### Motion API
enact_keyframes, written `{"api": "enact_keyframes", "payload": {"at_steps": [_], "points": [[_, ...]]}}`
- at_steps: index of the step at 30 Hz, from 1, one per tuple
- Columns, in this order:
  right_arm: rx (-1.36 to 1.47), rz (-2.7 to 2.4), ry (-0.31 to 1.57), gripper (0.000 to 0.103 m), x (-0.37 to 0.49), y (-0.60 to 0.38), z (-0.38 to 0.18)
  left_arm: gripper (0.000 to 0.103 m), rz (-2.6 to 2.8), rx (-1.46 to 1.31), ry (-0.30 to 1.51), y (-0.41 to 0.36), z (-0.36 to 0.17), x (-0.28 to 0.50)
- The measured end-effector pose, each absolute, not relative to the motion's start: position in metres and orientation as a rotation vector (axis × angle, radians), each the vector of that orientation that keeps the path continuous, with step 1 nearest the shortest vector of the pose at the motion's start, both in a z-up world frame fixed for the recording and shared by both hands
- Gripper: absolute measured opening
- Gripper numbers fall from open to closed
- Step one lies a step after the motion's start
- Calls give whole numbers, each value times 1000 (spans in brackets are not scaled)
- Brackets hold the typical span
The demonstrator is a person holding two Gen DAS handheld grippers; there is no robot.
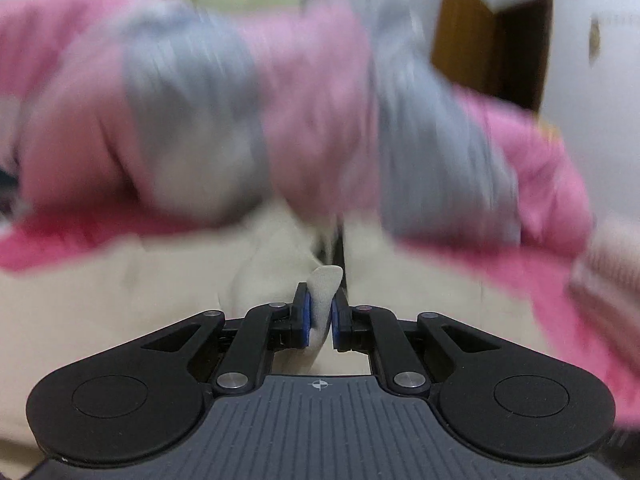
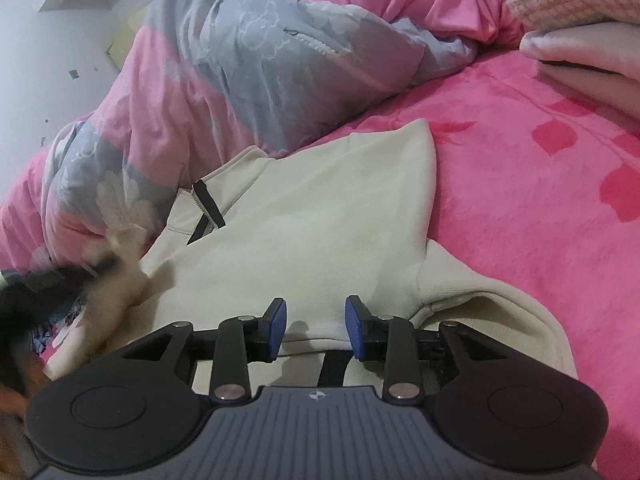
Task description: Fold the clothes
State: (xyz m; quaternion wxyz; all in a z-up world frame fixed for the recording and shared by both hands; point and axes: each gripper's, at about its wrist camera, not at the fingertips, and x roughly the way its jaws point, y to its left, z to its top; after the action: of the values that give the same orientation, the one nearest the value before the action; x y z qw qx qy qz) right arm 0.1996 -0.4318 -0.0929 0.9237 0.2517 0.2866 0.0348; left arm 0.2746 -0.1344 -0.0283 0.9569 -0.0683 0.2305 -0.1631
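My left gripper [image 1: 320, 316] pinches a soft cream sweatshirt [image 2: 304, 216] fold; my right gripper [image 2: 316, 328] hovers spread above it on the plush pink blanket [image 2: 520, 184].

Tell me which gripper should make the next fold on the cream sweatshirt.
Left, probably. The left gripper is already shut on a fold of the cream sweatshirt. The right gripper is open above the fabric, holding nothing.
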Motion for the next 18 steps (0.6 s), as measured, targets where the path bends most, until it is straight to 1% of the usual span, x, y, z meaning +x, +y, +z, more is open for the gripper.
{"api": "enact_keyframes", "payload": {"at_steps": [2,4,6,7,9,11,16,18], "points": [[506,71,590,36,200,-430,-93,12,-347,-149,496,-122,-26,271],[495,76,590,41,200,-428,-92,15,-362,-160,525,-110,-24,268],[485,84,590,46,200,-426,-91,26,-378,-171,553,-98,-22,264],[478,86,590,46,201,-425,-91,28,-386,-177,568,-92,-21,262],[472,86,592,47,201,-424,-90,38,-401,-188,596,-79,-19,259],[473,86,594,47,201,-424,-90,40,-402,-204,615,-62,-16,254],[420,64,638,47,206,-417,-82,42,-280,-350,605,21,-1,248],[386,46,665,53,209,-408,-71,42,-223,-422,594,55,6,248]]}}
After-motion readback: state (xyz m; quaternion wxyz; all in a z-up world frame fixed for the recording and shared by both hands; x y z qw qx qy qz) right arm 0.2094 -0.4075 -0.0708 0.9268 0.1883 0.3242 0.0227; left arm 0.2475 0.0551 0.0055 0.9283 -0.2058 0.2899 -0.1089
